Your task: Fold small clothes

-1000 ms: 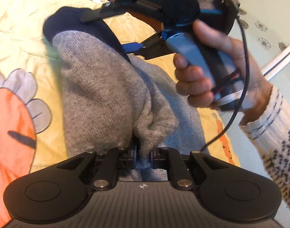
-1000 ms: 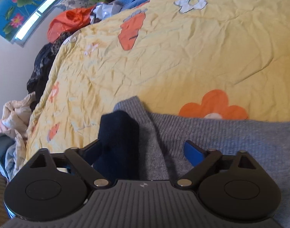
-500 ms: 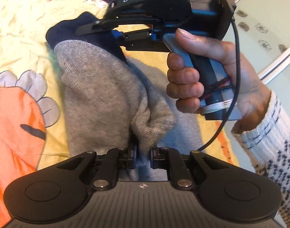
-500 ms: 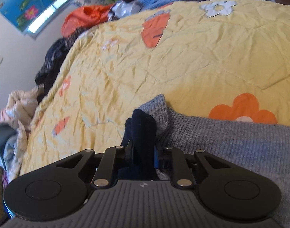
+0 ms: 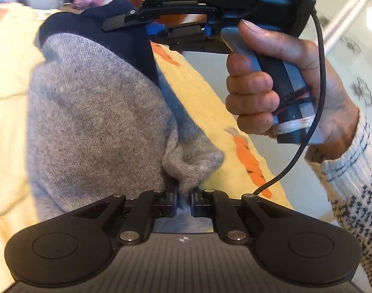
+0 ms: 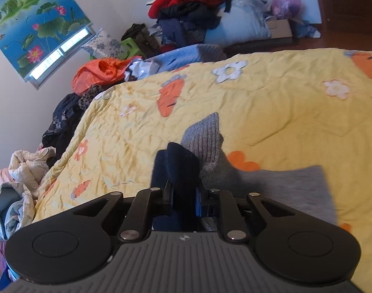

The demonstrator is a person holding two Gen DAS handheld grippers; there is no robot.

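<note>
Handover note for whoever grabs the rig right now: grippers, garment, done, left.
Left hand-held gripper: shut on a bunched grey fold of the grey knit garment.
Right hand-held gripper: shut on the garment's navy cuff.
Garment: partly raised off the yellow floral quilt, the rest draped on it.
Done: both ends gripped.
Left: probably bring the ends together, lay flat, release. No finished fold visible yet.

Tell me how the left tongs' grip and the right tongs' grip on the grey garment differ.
The left tongs pinch a bunched fold of grey knit on the grey garment; the right tongs clamp its navy cuff. The left tongs' bite is thin, the right tongs' a thicker wad. Both are shut on the same garment, raised over the yellow quilt.
</note>
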